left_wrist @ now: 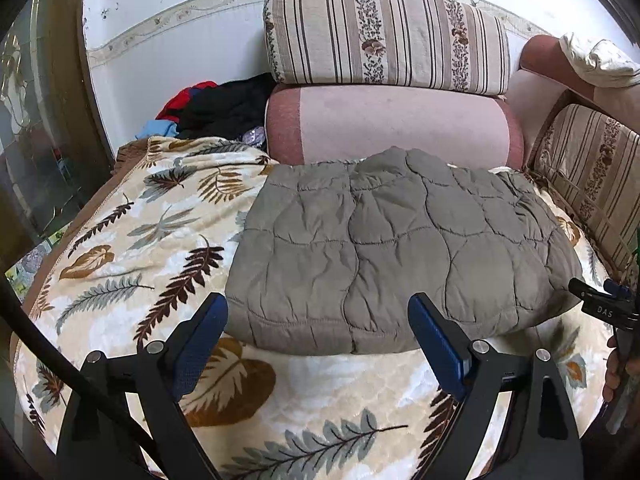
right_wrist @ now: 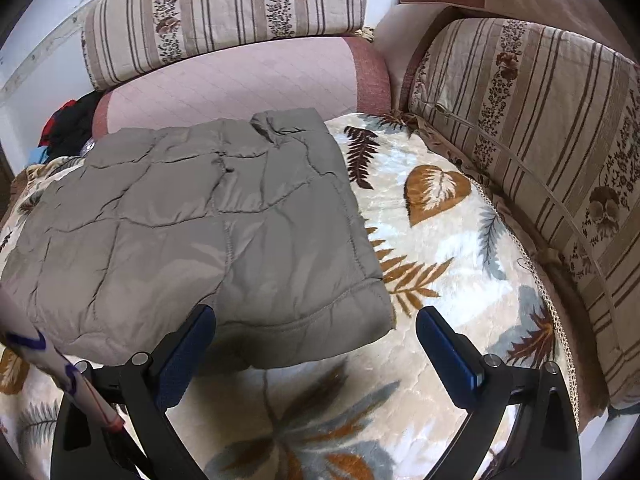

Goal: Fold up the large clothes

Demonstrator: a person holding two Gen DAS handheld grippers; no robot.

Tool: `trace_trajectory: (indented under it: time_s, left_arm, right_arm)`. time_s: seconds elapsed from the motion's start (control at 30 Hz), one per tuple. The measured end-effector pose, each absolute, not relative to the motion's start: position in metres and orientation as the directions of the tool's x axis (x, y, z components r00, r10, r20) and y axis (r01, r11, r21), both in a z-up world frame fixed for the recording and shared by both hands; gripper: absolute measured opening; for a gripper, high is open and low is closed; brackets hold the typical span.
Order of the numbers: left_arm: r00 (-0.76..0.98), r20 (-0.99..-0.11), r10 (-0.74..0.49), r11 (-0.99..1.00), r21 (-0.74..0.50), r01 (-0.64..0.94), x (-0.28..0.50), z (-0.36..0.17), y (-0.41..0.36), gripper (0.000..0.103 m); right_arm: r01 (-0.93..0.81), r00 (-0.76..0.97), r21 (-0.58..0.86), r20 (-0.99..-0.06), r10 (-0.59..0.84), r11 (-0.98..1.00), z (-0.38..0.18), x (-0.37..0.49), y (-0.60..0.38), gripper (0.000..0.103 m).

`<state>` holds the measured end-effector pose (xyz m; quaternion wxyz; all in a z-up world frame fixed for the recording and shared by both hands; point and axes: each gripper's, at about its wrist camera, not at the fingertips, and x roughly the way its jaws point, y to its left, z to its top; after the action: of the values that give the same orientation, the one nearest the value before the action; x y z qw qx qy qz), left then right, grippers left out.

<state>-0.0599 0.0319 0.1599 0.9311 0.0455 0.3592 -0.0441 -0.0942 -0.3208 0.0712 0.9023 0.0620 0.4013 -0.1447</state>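
Soft cream blanket with brown, orange and grey leaf prints (left_wrist: 120, 240) covers the sofa seat under both grippers. On it lies the folded grey-brown quilted puffy jacket (left_wrist: 384, 248), flat and bunched into a thick block.

The left gripper (left_wrist: 318, 316) hangs over the blanket with its blue-padded jaws wide apart and nothing between them. The near hem of the jacket sits just ahead of these jaws, and they do not touch it.

The right gripper (right_wrist: 316, 328) also has its jaws wide apart and holds nothing. The jacket's near right corner (right_wrist: 360, 308) lies just ahead of these jaws, more toward the left one. Bare blanket is ahead of the right jaw.

Far beyond the jacket is a pink round sofa bolster (left_wrist: 392, 124), with a striped cream cushion with brown flowers (left_wrist: 384, 36) on top of it. Left of the bolster is a pile of black, red and blue clothes (left_wrist: 216, 108). Another striped flowery cushion (right_wrist: 532, 152) stands to the right of the right jaws.
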Motion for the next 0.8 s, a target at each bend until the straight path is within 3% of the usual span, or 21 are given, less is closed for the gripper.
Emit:
trace_trajectory:
  time_s: [0.8]
  left_arm:
    - [0.660,-0.749,-0.057,0.997,-0.005,0.080,-0.028,0.112,0.044,0.091]
  right_arm:
    - [0.273,0.610,-0.067,-0.759,-0.226,0.960,0.035,-0.053,-0.297,0.102]
